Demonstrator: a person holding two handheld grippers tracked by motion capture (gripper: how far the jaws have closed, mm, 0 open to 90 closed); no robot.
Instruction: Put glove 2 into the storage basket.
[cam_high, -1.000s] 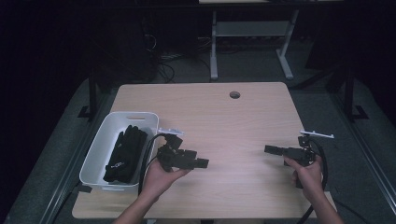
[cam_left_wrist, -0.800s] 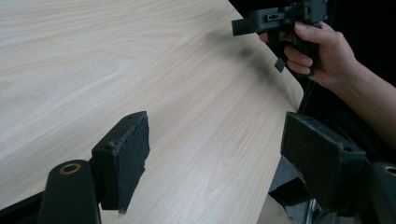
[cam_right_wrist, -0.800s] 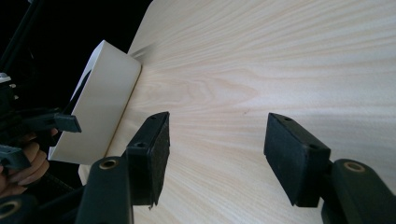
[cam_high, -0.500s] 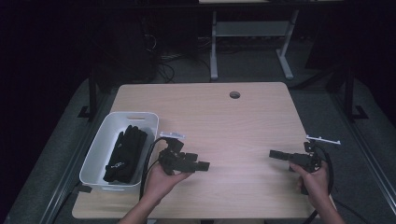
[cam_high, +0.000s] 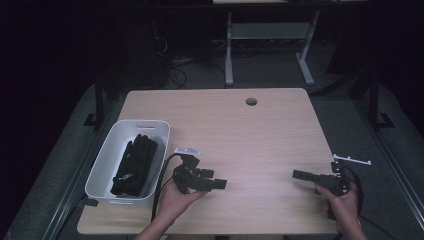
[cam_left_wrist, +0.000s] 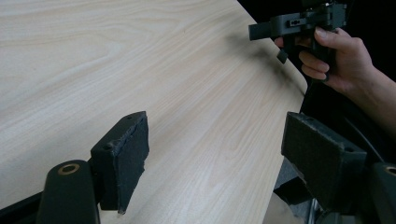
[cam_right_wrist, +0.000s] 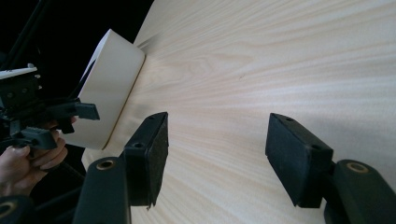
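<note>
Black gloves (cam_high: 134, 165), details indistinct, lie in the white bin (cam_high: 102, 172) just beside the left hand-held gripper (cam_high: 220, 184). Both hand-held grippers, left and right (cam_high: 299, 175), hover wide and empty over the desk (cam_high: 250, 135); the right's jaws have just been opening further.

Setting: lab or test room, dimly lit. Pale wood tabletop (cam_high: 250, 135) with a round cable hole (cam_high: 251, 101), standing on grey carpet. Beyond the far edge, well away from the left claw (cam_high: 220, 184), a second bench's white frame (cam_high: 265, 45) and loose cables (cam_high: 185, 67) on the floor. White bin (cam_high: 112, 160) of black gloves (cam_high: 135, 165) just left of that claw.
</note>
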